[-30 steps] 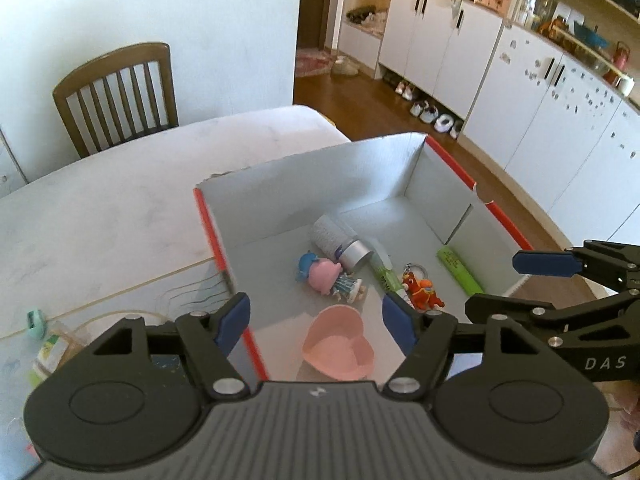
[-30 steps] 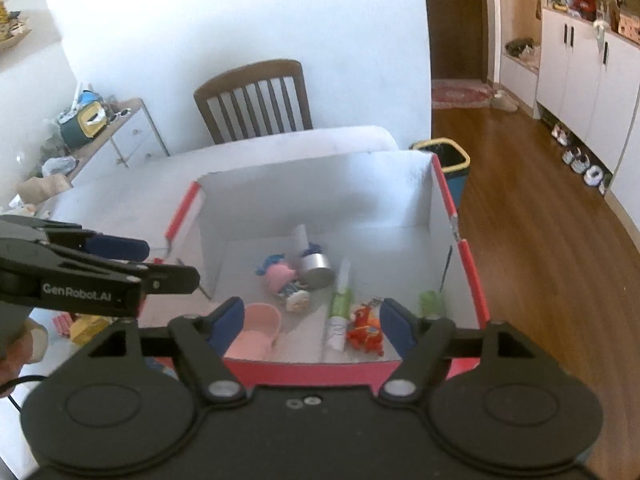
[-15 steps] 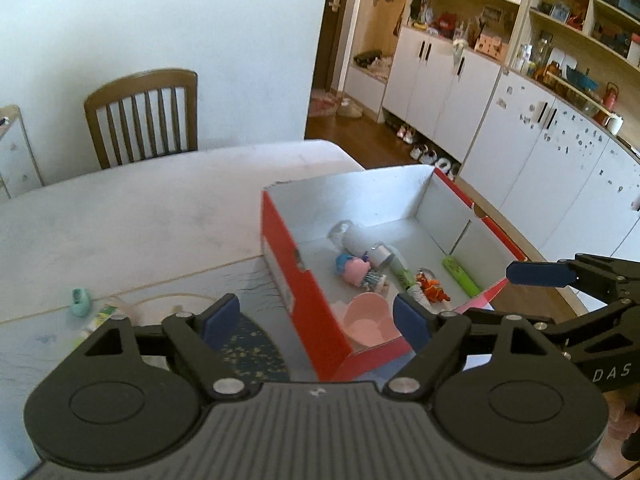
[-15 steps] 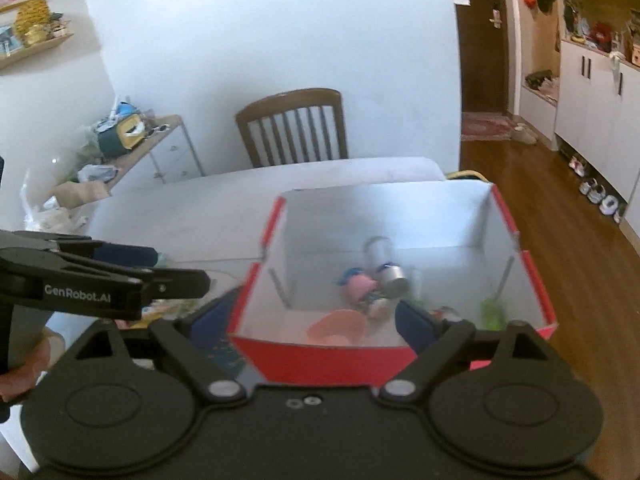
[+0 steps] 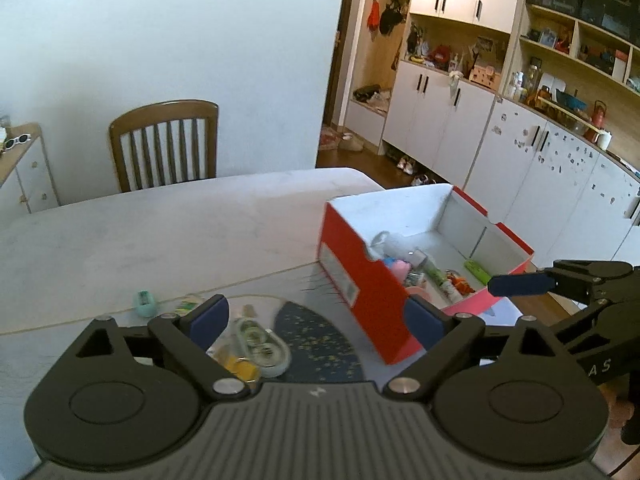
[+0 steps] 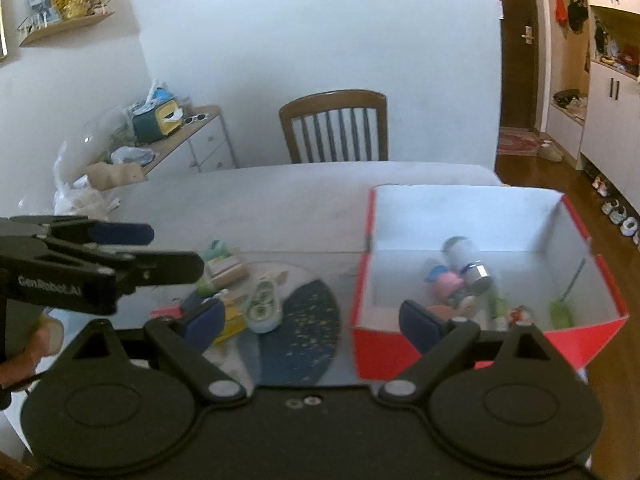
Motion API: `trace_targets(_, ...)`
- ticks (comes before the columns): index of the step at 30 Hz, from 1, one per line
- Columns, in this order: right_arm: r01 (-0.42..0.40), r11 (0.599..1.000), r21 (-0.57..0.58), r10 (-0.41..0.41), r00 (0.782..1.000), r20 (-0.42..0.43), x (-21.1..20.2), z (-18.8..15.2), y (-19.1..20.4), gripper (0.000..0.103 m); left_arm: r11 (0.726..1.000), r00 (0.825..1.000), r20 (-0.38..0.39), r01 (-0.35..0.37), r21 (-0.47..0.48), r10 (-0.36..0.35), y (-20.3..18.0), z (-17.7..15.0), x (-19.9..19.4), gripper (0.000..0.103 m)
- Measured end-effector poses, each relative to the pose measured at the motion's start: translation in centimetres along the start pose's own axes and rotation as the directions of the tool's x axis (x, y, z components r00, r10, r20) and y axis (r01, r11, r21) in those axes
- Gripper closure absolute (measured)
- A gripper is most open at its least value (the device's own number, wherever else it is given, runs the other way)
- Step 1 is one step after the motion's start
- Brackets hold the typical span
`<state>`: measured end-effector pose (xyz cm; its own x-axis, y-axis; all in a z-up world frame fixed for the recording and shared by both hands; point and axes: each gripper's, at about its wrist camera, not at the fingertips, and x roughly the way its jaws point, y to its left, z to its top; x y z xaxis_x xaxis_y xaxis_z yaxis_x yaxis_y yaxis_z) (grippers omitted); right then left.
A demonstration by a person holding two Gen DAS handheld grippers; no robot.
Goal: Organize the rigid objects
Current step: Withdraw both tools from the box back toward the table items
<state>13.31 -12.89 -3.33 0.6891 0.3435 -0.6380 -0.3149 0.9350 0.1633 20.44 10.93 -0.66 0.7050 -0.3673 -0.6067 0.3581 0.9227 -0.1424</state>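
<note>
A red cardboard box with a white inside stands on the table's right side; it also shows in the right wrist view. In it lie a pink toy, a silver-capped bottle, a green tube and a small orange toy. Loose on the table left of the box lie a pale tape dispenser, a yellow item and a mint-green piece. My left gripper is open and empty above these. My right gripper is open and empty, near the box's front left corner.
A dark blue round mat lies under the loose items. A wooden chair stands at the table's far side. A low dresser with clutter is at the left. White cabinets line the right wall.
Both grippers have pulled back and up from over the box and swung left. The box now sits to the right and the loose items on the mat have come into view.
</note>
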Motion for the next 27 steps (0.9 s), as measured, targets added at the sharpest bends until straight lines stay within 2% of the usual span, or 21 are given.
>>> trace_targets(2,-0.010,1.000,-0.012,0.010,1.000,-0.007,0.5,-0.2,1.1,0.009,1.000,1.000,0.007,-0.001,-0.009,0.001,1.3,-0.4,-0.4,0.000)
trace_targets(7,-0.033,0.999,-0.037,0.031,0.999,-0.036,2.2,-0.8,4.0,0.009,0.999,1.000,0.026,0.008,-0.044,-0.006,4.6,-1.6,-1.0,0.000)
trace_targets(11,-0.052,0.997,-0.060,0.048,0.997,-0.061,3.8,-1.3,6.1,0.009,0.996,1.000,-0.001,-0.001,-0.087,0.001,7.4,-3.0,-0.6,0.000)
trace_targets(15,-0.054,0.995,-0.088,0.047,0.996,-0.080,5.2,-1.9,7.7,0.009,0.991,0.997,-0.054,-0.057,-0.117,0.051,9.7,-4.7,0.4,0.000)
trace_targets(19,-0.037,0.995,-0.095,0.027,0.995,-0.101,6.7,-1.9,8.6,0.010,0.986,0.994,-0.093,-0.072,-0.152,0.059,11.6,-6.4,1.5,0.000)
trace_targets(22,-0.023,0.996,-0.090,0.011,0.992,-0.122,7.6,-1.9,8.8,0.011,0.986,0.991,-0.112,-0.082,-0.146,0.066,12.5,-7.7,2.2,0.000)
trace_targets(27,-0.012,0.994,-0.109,-0.006,0.987,-0.162,9.5,-1.9,9.3,0.013,0.981,0.983,-0.139,-0.139,-0.136,0.120,13.5,-9.1,3.8,0.000)
